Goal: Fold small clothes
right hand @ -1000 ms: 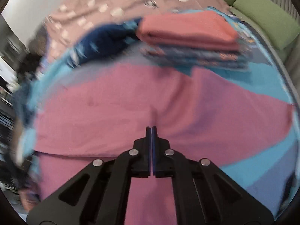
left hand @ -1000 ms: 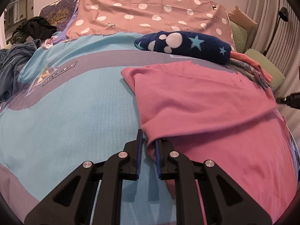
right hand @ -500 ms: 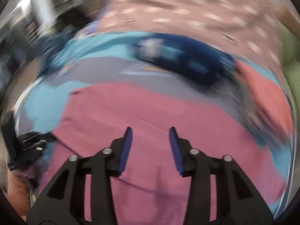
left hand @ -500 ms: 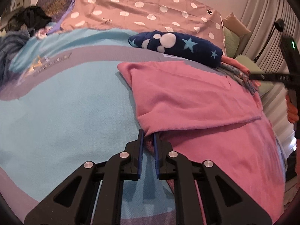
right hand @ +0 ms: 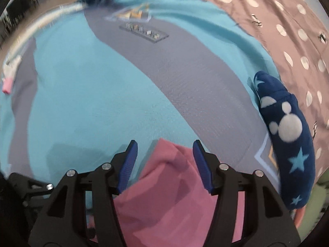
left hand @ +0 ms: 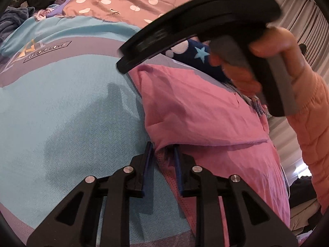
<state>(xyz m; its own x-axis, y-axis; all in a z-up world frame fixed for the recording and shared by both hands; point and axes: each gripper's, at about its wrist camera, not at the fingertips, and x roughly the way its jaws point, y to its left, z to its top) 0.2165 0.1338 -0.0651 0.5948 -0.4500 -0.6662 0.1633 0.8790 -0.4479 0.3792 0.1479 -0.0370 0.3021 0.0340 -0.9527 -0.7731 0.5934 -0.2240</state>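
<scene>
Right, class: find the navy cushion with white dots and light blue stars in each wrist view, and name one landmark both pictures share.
Left wrist view: the navy cushion sits upper centre-right, beyond the pink garment, partly hidden by the other hand-held gripper.
Right wrist view: the navy cushion runs down the right edge, beside the polka-dot cover.
Shared landmark: the grey band with a printed label on the blue bedspread.

Teal/grey blanket (right hand: 98,107), polka-dot brown sheet (right hand: 287,20), curtains (left hand: 302,16).
</scene>
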